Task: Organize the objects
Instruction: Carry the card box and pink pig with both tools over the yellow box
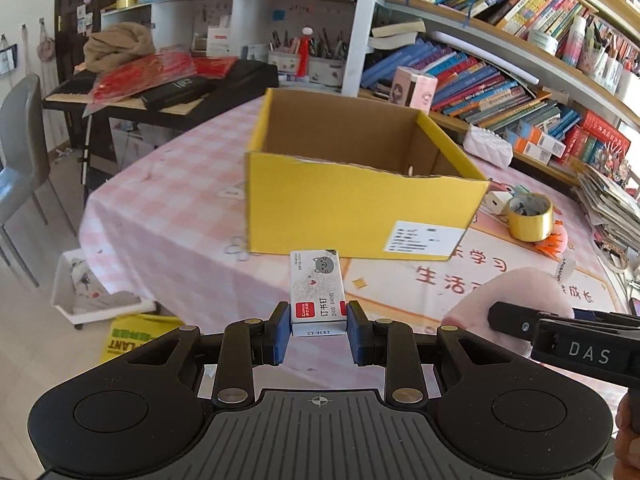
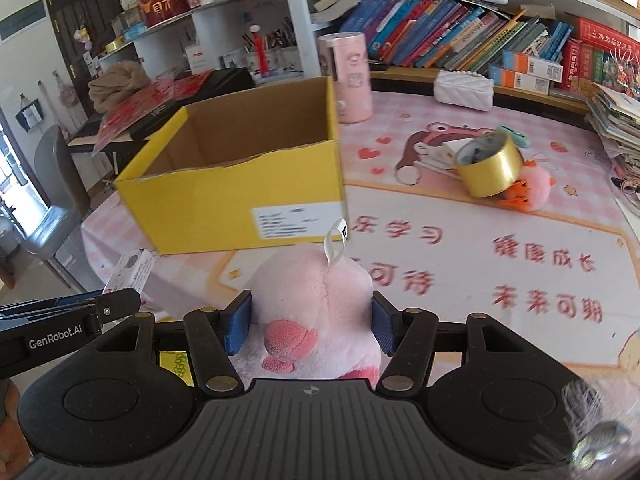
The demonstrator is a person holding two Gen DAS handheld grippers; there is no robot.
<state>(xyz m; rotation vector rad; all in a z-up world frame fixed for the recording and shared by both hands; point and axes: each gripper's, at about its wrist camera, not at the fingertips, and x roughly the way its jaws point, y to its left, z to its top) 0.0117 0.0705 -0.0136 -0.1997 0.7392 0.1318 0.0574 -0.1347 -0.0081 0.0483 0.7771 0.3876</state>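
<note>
Both tongs look alike: matte black linkage arms, brass-coloured pivot screws, blue ribbed pads, ribbed grey base with a white crosshair mark, round discs at 8 and 4 o'clock. Left tongs (image 1: 319, 322); right tongs (image 2: 311, 322). Side lettering: "DAS" on the right one, "GenRobot.AI" on the left. Bare skin at frame edges.

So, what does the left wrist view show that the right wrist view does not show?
Only the left wrist view shows the left gripper shut on the staple box, seen from above, and the white bin on the floor. Only the right wrist view shows the plush toy's pink face between the right gripper's pads. Both show the open yellow box, the gold tape roll and the pink tablecloth.
</note>
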